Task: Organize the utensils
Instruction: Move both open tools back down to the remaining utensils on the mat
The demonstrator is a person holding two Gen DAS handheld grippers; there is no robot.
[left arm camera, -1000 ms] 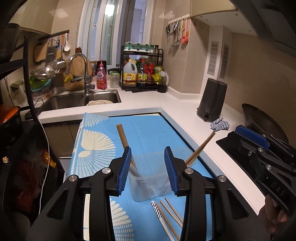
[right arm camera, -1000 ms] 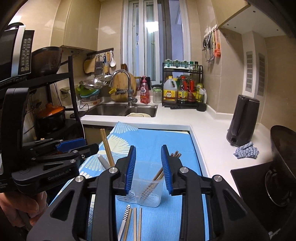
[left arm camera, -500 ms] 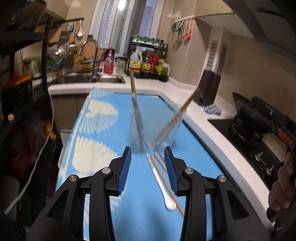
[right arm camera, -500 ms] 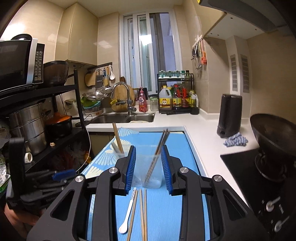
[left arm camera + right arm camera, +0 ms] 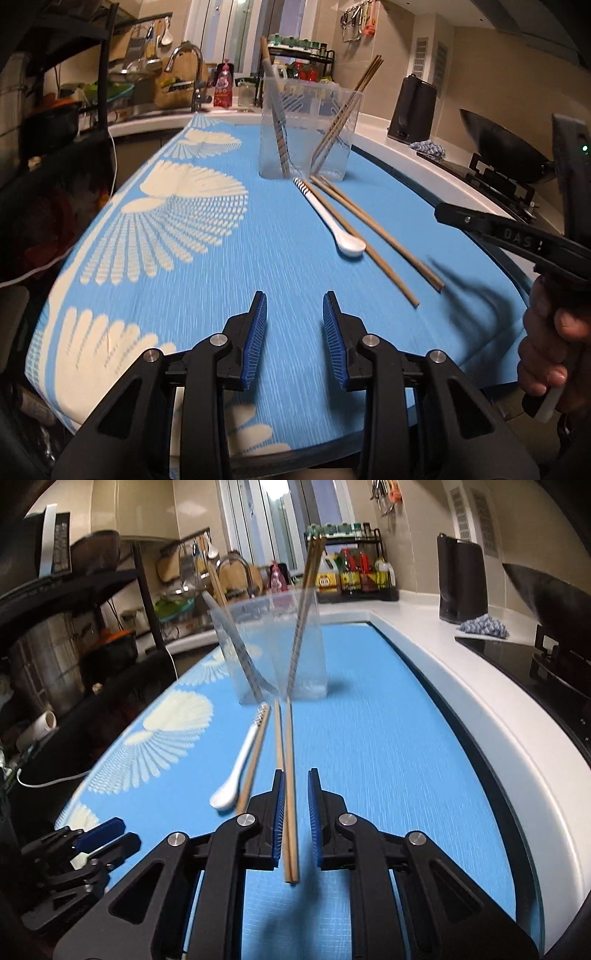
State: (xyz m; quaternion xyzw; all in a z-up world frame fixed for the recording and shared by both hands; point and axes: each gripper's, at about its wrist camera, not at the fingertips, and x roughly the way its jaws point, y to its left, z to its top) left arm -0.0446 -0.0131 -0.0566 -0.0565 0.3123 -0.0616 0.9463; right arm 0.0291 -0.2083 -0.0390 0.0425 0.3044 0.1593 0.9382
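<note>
Chopsticks (image 5: 290,812) between closing right tongs (image 5: 295,808); contact unclear

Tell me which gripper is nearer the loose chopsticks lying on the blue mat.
Right. The right gripper is closing its jaws around the near ends of the chopsticks, not yet pressing them. The left gripper hovers over bare mat, off to the chopsticks' left, nothing between its jaws.

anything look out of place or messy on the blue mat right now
Yes: a white spoon and loose chopsticks lie flat on the mat in front of the clear holder instead of standing inside it. The right hand-held gripper is closing around two of those chopsticks. Nothing looks spilled or broken.
</note>
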